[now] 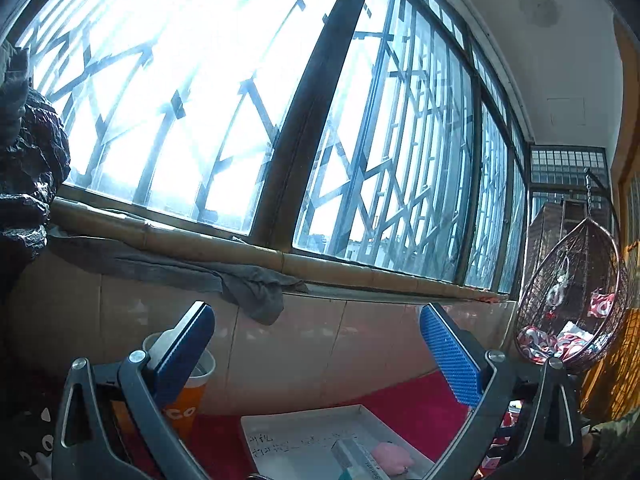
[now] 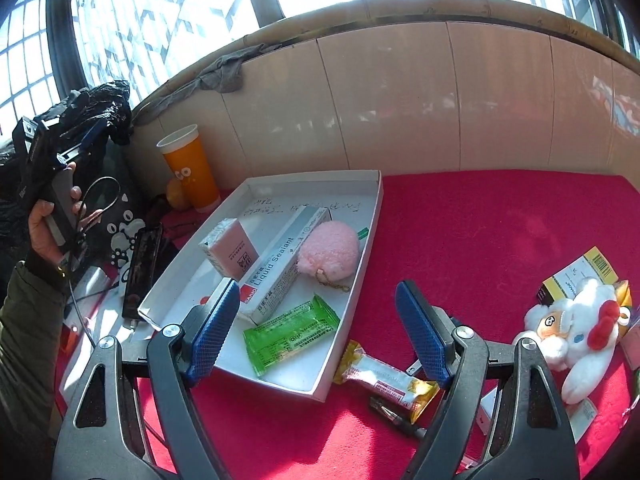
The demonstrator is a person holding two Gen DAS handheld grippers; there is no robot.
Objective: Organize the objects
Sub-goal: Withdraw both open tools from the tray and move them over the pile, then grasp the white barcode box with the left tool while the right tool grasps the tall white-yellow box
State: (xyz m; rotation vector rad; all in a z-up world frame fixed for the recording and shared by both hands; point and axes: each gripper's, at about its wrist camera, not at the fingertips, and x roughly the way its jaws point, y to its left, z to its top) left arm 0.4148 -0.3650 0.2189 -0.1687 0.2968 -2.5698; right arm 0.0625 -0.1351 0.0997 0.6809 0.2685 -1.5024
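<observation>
Both claws gape wide, holding nothing: right claw (image 2: 316,328) above the white tray (image 2: 362,248) (four items inside), left claw (image 1: 316,354) raised toward the window (image 1: 248,92).

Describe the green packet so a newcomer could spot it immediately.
Find the white tray on the red cloth. In its near corner lies the green packet, flat, just below the long Liquid Sealant box. It is the only green wrapper; the yellow-ended snack bar lies outside the tray.
</observation>
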